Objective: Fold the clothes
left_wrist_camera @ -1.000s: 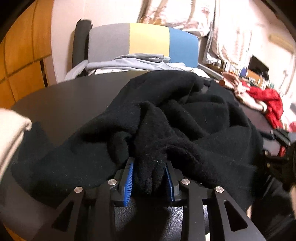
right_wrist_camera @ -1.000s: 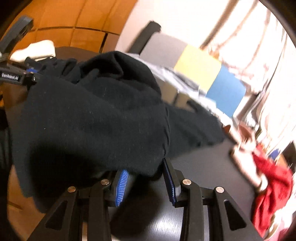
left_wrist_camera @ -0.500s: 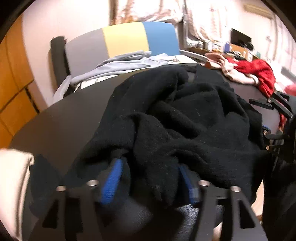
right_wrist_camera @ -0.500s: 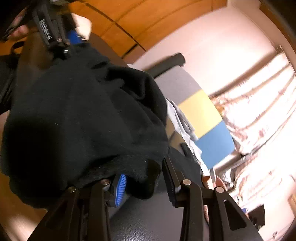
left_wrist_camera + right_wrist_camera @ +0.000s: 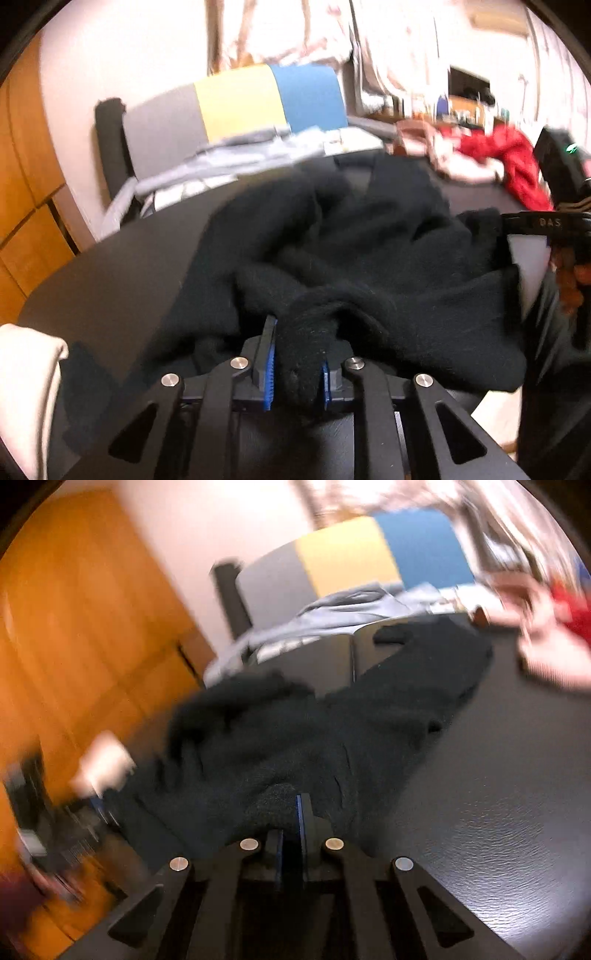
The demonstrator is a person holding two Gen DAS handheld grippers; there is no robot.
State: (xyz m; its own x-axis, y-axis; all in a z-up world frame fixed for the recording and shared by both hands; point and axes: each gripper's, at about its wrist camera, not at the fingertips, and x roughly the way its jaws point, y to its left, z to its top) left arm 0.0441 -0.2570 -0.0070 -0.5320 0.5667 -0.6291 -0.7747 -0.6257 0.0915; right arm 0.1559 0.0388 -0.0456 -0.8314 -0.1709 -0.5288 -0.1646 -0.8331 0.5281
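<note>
The only readable lettering is "DAS", pale capitals on the dark bar of the right gripper [image 5: 546, 222] at the right edge of the left wrist view; the letters may be part of a longer word cut off by blur. The right wrist view is too blurred to show any text

The right wrist view is smeared by motion: the other hand-held gripper [image 5: 55, 834] at lower left is only a dark streak, and a pale cloth [image 5: 105, 764] beside it has no clear edge. The black garment [image 5: 354, 254] hides the worktop [image 5: 122, 280] under it and the fingertips that grip it. The left edge cuts off a white cloth [image 5: 26, 373]. Shelf items behind the red cloth [image 5: 517, 162] are too small to tell.
</note>
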